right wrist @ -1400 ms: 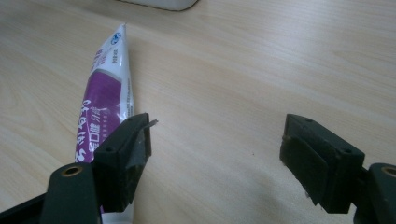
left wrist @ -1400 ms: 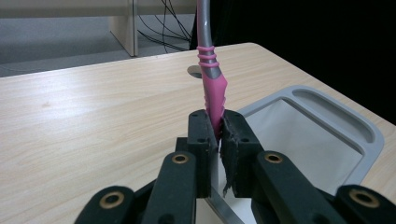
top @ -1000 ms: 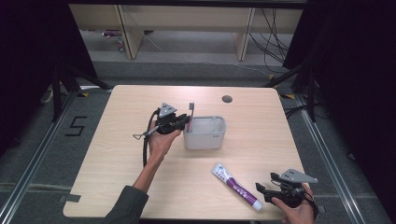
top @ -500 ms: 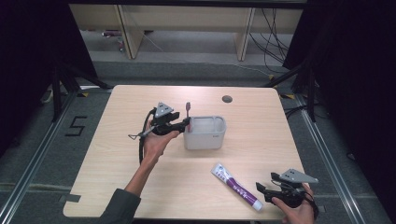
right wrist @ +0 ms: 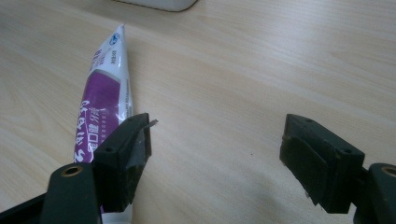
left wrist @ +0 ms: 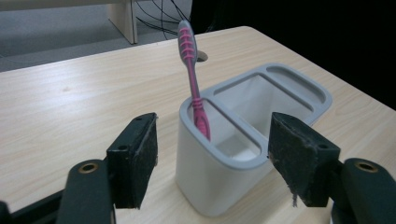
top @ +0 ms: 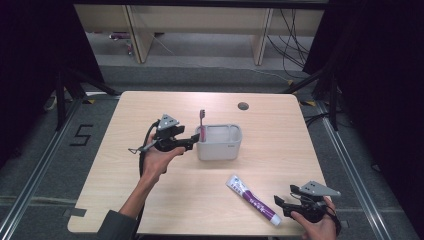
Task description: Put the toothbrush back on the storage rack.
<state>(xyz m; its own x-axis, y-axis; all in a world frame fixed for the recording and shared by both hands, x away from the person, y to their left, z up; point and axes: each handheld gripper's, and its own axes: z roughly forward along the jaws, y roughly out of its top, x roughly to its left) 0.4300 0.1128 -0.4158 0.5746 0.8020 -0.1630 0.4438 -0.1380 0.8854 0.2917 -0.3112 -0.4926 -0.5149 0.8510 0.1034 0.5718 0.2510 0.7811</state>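
Note:
A pink toothbrush [top: 202, 121] [left wrist: 192, 79] stands upright, bristles up, in the narrow end compartment of a grey holder [top: 222, 149] [left wrist: 210, 186] at the table's middle. My left gripper [top: 191, 141] [left wrist: 212, 137] sits just left of the holder. Its jaws have just been opening and stand apart, touching nothing; the holder's near end is beyond them. A purple and white toothpaste tube [top: 252, 199] [right wrist: 100, 107] lies flat near the front edge. My right gripper [top: 279, 204] [right wrist: 217, 135] rests open by the tube's cap end, and the tube runs past its left jaw.
The wooden table [top: 150, 200] has a dark round hole [top: 243, 106] at its far side. The holder's wide compartment [left wrist: 261, 98] holds nothing. Pale shelving [top: 200, 30] and cables stand beyond the far edge. A "5" [top: 82, 135] is marked on the floor left of the table.
My left gripper has drawn back to the left from the holder and its jaws have spread. The toothbrush stays standing in the holder. The right gripper has not moved.

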